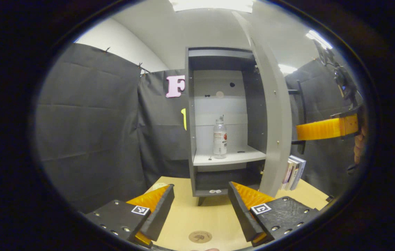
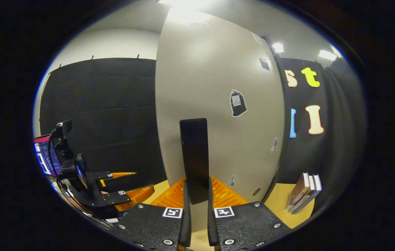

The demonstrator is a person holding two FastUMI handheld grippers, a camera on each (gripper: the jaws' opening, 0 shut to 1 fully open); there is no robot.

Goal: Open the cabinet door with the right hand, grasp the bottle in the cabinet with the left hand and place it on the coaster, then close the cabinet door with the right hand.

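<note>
Bottle [image 1: 219,137] upright on cabinet shelf [image 1: 230,158], cap upward, long axis vertical.

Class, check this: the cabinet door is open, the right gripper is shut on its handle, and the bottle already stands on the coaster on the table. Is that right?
One point is wrong: the bottle stands on the shelf inside the cabinet, as the left gripper view shows; the coaster on the table is bare. The door is open, and the right gripper is shut on the handle.
</note>
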